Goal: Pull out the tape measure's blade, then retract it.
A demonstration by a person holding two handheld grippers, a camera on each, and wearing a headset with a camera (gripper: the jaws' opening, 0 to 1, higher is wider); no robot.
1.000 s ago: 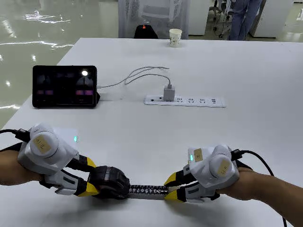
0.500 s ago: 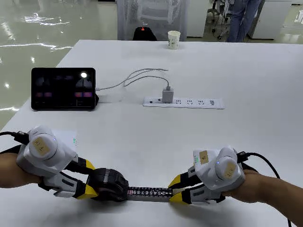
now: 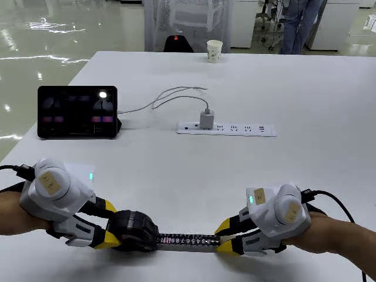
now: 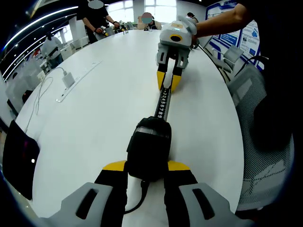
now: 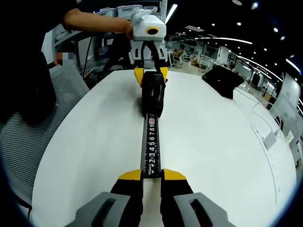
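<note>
In the head view the left gripper sits at 7 o'clock, its jaws closed narrow on the black case, with one yellow tip on each flank. The right gripper sits at 5 o'clock, jaws pinched close on the end of the blade. The blade lies flat on the table between the two, running from 9 towards 3 o'clock with its numbers up. It is drawn out a short way, and the case rests on the tabletop.

The table's left edge slants from 11 o'clock down to 9 o'clock, with glossy floor beyond it, and the left gripper is the one nearer that edge. In the left gripper view the near rim curves past on the 3 o'clock side of the blade, near it, with a mesh chair just past the rim. In the right gripper view the same rim passes on the 9 o'clock side.

A wide stretch of bare white top opens from the blade towards 12 o'clock, as far as the strip. A charger is plugged into the strip, and its cable loops off to the tablet at 10 o'clock. A cup stands at 12 o'clock, close to the far edge. On the 3 o'clock side of the right gripper the top runs bare to the frame. The right cord trails off at 4 o'clock, and the left cord at 9 o'clock.
</note>
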